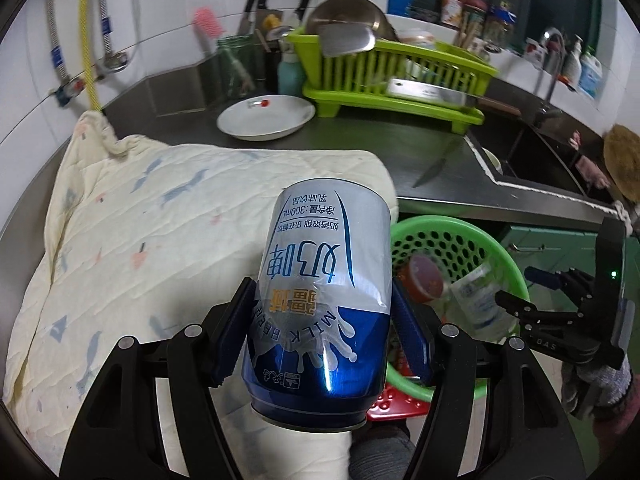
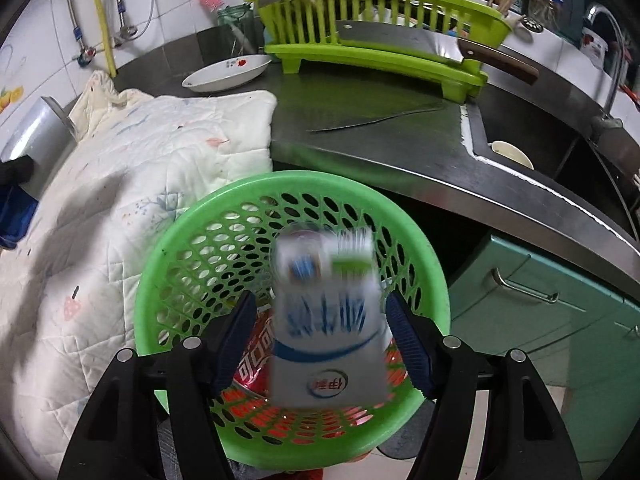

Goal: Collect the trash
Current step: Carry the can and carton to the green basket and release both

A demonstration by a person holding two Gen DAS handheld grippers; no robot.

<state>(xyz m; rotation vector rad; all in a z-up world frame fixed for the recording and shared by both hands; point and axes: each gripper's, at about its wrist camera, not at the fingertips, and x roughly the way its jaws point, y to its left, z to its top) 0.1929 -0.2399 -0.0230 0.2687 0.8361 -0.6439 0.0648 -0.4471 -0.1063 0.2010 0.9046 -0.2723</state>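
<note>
My left gripper [image 1: 322,322] is shut on a blue and white milk beer can [image 1: 324,280], held above a quilted cloth, left of the green plastic basket [image 1: 440,224]. In the right wrist view my right gripper [image 2: 320,326] hangs over the green basket [image 2: 192,232], open. A blurred white milk carton [image 2: 326,320] sits between its fingers with a gap on each side. A red cola can [image 2: 256,356] lies in the basket under it. From the left wrist view the right gripper [image 1: 516,290] shows at the basket's right side, beside the blurred carton [image 1: 476,300].
A cream quilted cloth [image 2: 120,184] covers the left of the steel counter. A white plate [image 2: 226,72], a lime dish rack [image 2: 372,40] bearing a cleaver [image 2: 404,38], and a loose knife [image 2: 372,118] lie behind. A sink [image 2: 532,140] and green cabinet [image 2: 540,312] are right.
</note>
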